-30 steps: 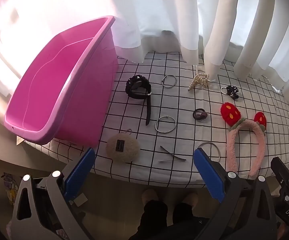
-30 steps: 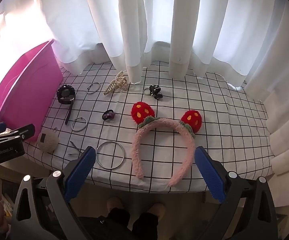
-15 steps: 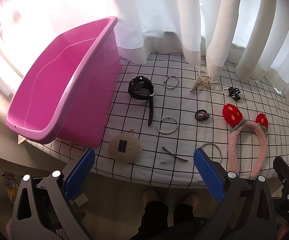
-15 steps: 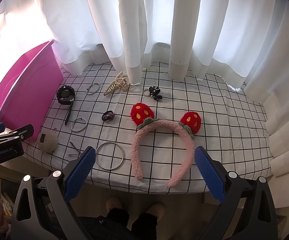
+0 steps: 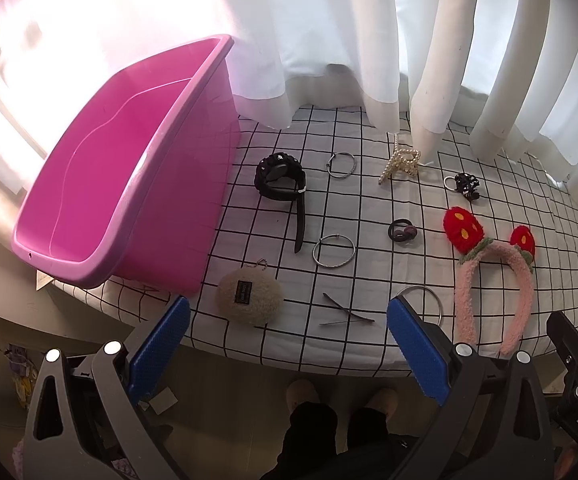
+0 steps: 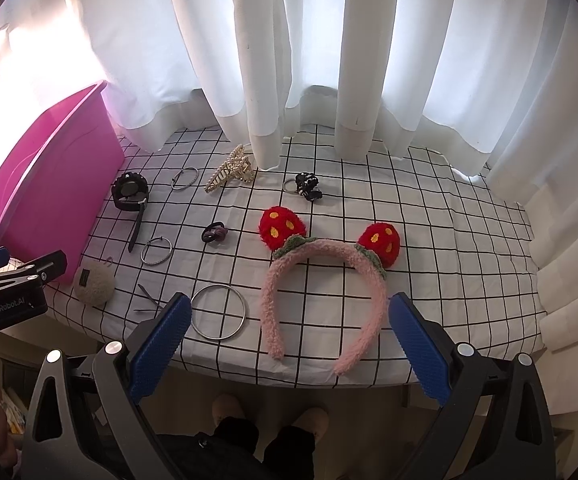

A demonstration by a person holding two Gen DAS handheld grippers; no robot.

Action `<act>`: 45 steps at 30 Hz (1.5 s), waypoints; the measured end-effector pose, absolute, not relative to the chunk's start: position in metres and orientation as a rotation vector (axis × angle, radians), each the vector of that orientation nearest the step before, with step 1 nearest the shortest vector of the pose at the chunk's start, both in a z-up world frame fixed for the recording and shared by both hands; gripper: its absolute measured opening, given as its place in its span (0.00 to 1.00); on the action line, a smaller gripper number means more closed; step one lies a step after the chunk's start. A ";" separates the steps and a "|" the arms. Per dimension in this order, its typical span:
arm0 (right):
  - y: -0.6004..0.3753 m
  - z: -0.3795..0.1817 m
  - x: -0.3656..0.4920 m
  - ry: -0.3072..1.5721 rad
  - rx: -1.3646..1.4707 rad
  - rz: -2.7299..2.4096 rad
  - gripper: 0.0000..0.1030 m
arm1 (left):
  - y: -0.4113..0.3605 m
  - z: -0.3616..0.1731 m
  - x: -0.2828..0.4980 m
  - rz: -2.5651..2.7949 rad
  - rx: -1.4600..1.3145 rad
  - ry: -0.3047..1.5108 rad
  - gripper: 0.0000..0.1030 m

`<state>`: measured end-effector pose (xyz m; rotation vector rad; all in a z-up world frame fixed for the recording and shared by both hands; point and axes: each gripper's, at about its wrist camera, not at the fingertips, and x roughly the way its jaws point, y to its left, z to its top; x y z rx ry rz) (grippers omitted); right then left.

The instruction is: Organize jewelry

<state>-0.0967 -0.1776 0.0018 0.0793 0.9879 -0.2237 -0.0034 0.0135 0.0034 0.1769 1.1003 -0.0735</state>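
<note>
**A:** Start at the fingers. What are they doing?

**B:** Both pairs are spread wide and hold nothing. The left gripper [image 5: 287, 344] hangs off the table's near edge, its blue pads [image 5: 160, 338] framing the fuzzy beige pouch [image 5: 249, 299] and the crossed hairpins [image 5: 345, 312]. The right gripper [image 6: 287, 344] brackets the large silver bangle [image 6: 217, 311] and the pink strawberry headband [image 6: 321, 280].

**A:** Why hold back like that?

**B:** My guess is it's the survey before the first pick — nothing lies in the pink tub [image 5: 101, 184] yet, so all sorting is still ahead.

**A:** And the jewelry itself?

**B:** Spread in the open on the grid-patterned cloth [image 6: 449, 248], each piece apart from the rest: the black watch [image 5: 280, 178] nearest the tub, two thinner bangles [image 5: 334, 251], the pearl claw clip [image 5: 399, 162] by the curtain hem, a dark hair tie [image 5: 401, 231], a black charm on a ring [image 5: 463, 185]. The tub sits at the left, within easy reach.

**A:** Anything changed from a second ago?

**B:** Only slightly — the left camera has drifted so the tub and pieces sit lower and a touch rightward; the right view barely shifts. No piece has moved.
</note>
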 end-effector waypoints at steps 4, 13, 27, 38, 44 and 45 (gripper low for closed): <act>-0.178 0.002 -0.097 0.987 0.078 -0.224 0.92 | 0.013 0.004 -0.004 -0.074 0.178 1.100 0.94; -0.179 0.003 -0.096 0.986 0.079 -0.224 0.92 | 0.013 0.005 -0.003 -0.071 0.177 1.097 0.94; -0.188 -0.011 -0.102 1.001 0.139 -0.190 0.92 | 0.020 -0.016 -0.008 -0.084 0.150 1.137 0.94; -0.211 -0.059 -0.126 1.022 0.188 -0.120 0.92 | 0.050 -0.069 -0.026 -0.062 0.060 1.192 0.94; -0.233 -0.085 -0.129 1.051 0.233 -0.130 0.92 | 0.058 -0.093 -0.027 -0.034 0.019 1.211 0.94; -0.237 -0.088 -0.129 1.051 0.236 -0.133 0.92 | 0.060 -0.097 -0.026 -0.027 0.010 1.210 0.94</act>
